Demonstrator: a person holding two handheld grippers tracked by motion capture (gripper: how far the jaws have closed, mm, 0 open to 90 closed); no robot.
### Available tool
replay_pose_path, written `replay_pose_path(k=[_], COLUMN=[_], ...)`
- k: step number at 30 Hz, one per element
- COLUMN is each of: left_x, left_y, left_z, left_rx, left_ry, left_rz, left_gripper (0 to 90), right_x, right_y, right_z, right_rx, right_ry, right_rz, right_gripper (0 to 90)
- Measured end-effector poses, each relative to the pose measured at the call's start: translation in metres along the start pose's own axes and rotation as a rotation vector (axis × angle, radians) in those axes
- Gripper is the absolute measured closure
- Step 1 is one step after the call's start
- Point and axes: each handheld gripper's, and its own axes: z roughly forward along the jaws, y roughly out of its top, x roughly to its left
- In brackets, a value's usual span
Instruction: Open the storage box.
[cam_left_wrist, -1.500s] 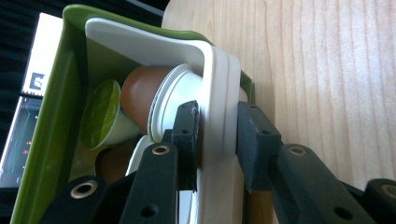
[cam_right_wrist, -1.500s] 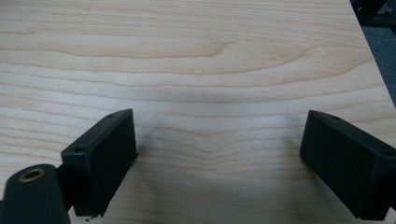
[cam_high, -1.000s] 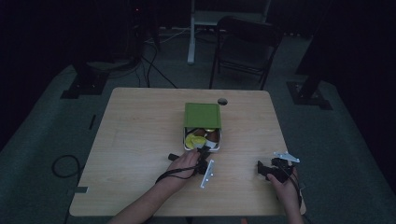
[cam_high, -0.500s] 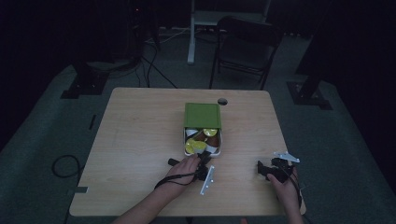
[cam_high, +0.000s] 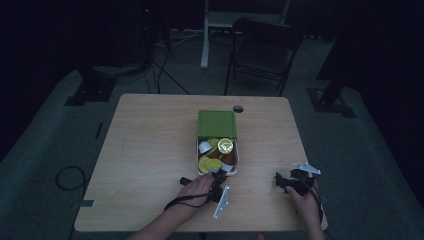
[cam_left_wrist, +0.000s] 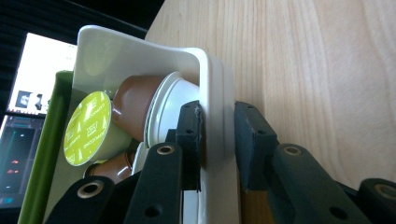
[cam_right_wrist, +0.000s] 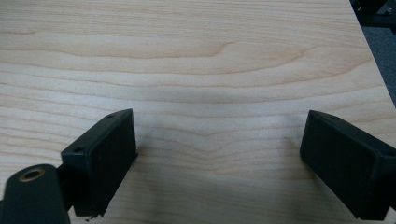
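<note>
A white tray (cam_high: 237, 159) of coffee capsules (cam_high: 225, 145) sticks out of a green sleeve (cam_high: 216, 123) at the table's middle. My left gripper (cam_high: 218, 178) is shut on the tray's near wall. In the left gripper view, the left gripper (cam_left_wrist: 217, 135) has one pad inside and one outside the white wall (cam_left_wrist: 212, 88). Behind the wall lie a green-lidded capsule (cam_left_wrist: 88, 128) and a brown one (cam_left_wrist: 133, 103). My right gripper (cam_high: 281, 181) rests near the front right edge. Its jaws stand wide open over bare wood in the right gripper view (cam_right_wrist: 224, 158).
The wooden table (cam_high: 150, 150) has a small round hole (cam_high: 238, 108) behind the green sleeve. A folding chair (cam_high: 262, 55) and stands with cables are on the floor beyond the far edge.
My left hand has drawn back toward the near edge with the white tray, which now sticks farther out of the green sleeve and shows more capsules. The right gripper has stayed put.
</note>
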Motion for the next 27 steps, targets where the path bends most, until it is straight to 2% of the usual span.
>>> replay_pose_path(k=[4,10,13,27], left_x=[-0.001,-0.003,-0.004,-0.007], left_y=[0.001,0.002,0.002,0.003], left_z=[-0.004,-0.009,-0.012,-0.021], left_rx=[0.004,-0.005,-0.008,-0.017], left_ry=[-0.003,-0.011,-0.015,-0.031], left_rz=[0.007,0.004,-0.01,-0.013], left_gripper=[73.3,73.3,73.2,73.0], right_x=[0.0,0.0,0.0,0.0], right_y=[0.0,0.0,0.0,0.0], right_z=[0.0,0.0,0.0,0.0], right_rx=[0.0,0.0,0.0,0.0], right_ry=[0.0,0.0,0.0,0.0], right_rz=[0.0,0.0,0.0,0.0], right_gripper=[10.2,10.2,10.2,10.2])
